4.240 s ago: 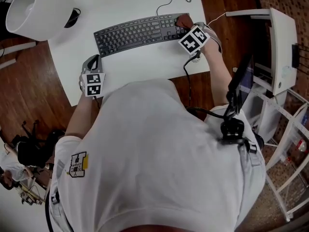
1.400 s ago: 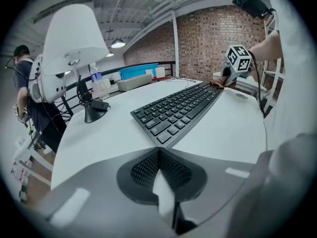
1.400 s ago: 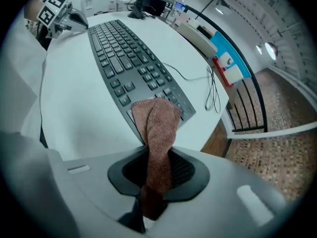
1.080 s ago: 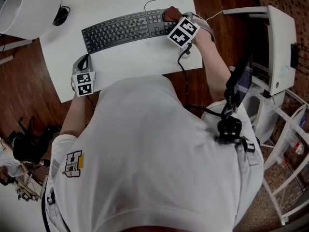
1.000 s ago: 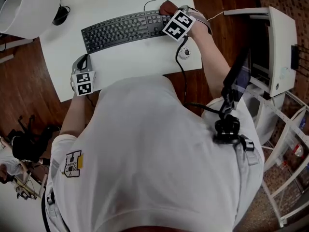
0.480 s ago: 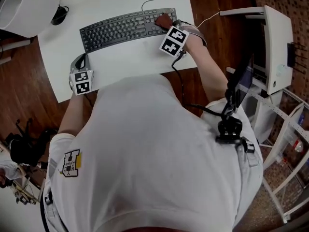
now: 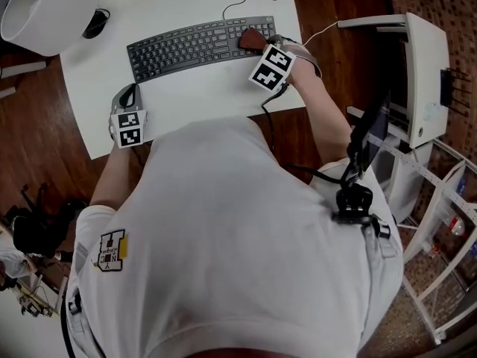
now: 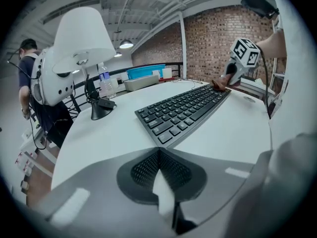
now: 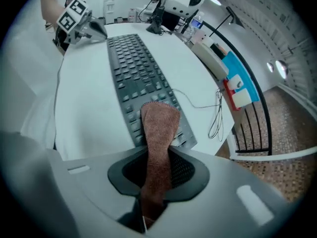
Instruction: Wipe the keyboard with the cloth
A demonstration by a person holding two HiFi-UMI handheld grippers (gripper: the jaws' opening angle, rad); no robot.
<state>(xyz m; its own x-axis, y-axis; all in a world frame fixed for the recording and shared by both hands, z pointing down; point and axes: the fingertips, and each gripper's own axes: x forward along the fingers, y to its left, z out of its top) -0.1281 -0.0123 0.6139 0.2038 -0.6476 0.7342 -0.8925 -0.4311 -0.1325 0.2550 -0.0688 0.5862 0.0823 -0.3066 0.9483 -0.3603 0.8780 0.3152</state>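
Observation:
A black keyboard (image 7: 195,45) lies across the white table (image 7: 194,88). My right gripper (image 7: 257,45) is shut on a brown cloth (image 9: 159,128), whose free end rests on the keys at the keyboard's right end (image 9: 143,90). In the head view the cloth (image 7: 252,39) shows as a dark red patch just beyond the marker cube. My left gripper (image 7: 128,99) rests near the table's front left edge, shut and empty, short of the keyboard's left end (image 8: 178,115).
A white desk lamp (image 7: 46,10) with a black base (image 8: 99,110) stands at the table's far left. A keyboard cable (image 9: 198,105) trails off the far edge. A white cabinet (image 7: 417,73) and a wire rack stand to the right of the table.
My right gripper has dragged the cloth leftward and toward me over the keyboard's right end. The left gripper has stayed where it was.

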